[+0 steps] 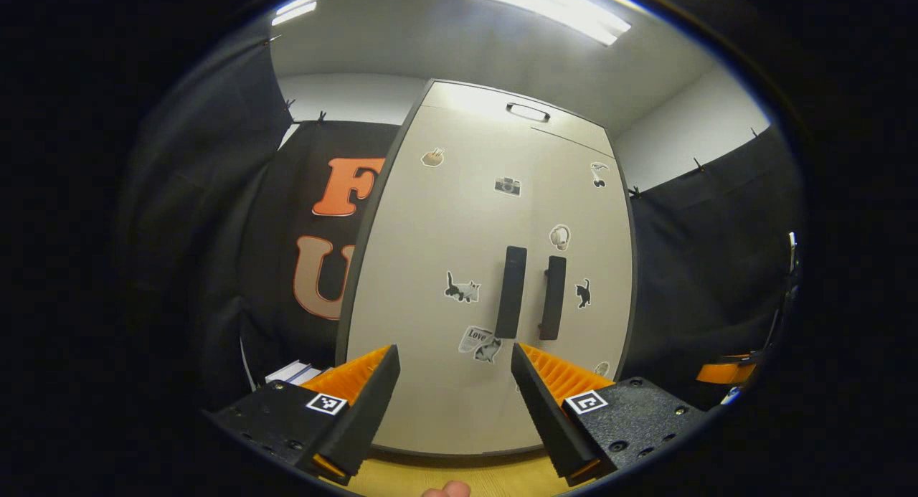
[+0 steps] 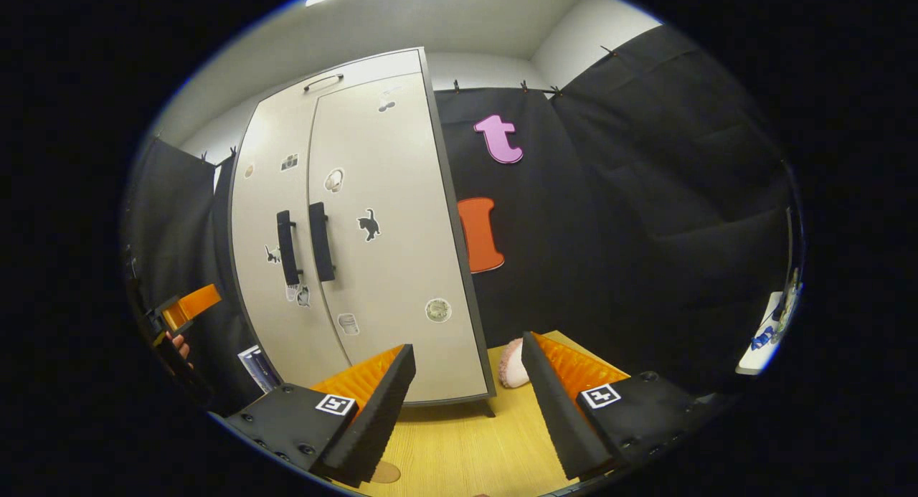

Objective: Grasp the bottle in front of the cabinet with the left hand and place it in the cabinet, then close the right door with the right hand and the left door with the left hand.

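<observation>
Facing the closed cabinet (image 1: 459,267), both tools are hanging released.
Left tool (image 1: 453,382) is pointing below the door handles (image 1: 510,291); right tool (image 2: 466,382) is idling apart; one sticker (image 1: 475,336) is reading "Love".

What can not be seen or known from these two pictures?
- Inside of the cabinet, so whether the bottle is there: hidden by both shut doors, in both views.
- Stickers' small details: too small in the right gripper view.
- Pink object beside the cabinet: partly behind the right gripper, right gripper view.
- Left gripper: open, holding nothing.
</observation>
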A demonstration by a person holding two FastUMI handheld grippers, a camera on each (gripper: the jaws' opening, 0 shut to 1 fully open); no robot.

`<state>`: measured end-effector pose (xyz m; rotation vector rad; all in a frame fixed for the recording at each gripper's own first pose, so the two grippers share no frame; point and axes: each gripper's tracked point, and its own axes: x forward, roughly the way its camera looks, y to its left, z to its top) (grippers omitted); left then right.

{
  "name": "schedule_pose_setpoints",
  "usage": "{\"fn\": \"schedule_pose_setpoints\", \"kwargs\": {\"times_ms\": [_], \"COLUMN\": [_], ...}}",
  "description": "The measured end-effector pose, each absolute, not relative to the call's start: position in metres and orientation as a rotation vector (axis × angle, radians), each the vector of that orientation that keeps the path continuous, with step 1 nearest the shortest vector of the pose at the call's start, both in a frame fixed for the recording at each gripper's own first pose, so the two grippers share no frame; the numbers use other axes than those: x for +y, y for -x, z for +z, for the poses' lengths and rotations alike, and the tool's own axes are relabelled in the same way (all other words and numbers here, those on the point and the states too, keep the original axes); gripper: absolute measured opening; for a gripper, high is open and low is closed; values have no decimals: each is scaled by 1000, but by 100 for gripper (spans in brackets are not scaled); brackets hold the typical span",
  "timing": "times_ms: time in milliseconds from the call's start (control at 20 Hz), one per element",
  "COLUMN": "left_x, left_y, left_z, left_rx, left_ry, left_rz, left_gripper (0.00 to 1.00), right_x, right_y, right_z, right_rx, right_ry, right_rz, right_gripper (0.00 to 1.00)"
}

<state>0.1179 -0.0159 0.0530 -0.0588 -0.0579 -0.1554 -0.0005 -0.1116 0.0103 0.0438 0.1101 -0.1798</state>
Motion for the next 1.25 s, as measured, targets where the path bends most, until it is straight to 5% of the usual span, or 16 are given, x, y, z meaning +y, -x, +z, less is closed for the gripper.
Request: {"fn": "schedule_pose_setpoints", "kwargs": {"times_ms": [800, 1250], "left_x": [52, 45], "left_y": [-31, -26], "left_z": [10, 13], "left_rx": [35, 33], "left_ry": [61, 52], "left_rz": [37, 17], "left_gripper": [96, 96], "right_x": [-84, -86], "right_y": [8, 12], "right_z": [8, 8], "right_rx": [85, 79], "right_ry": [-32, -26], "right_rz": [-127, -135], "right_gripper": [98, 98]}}
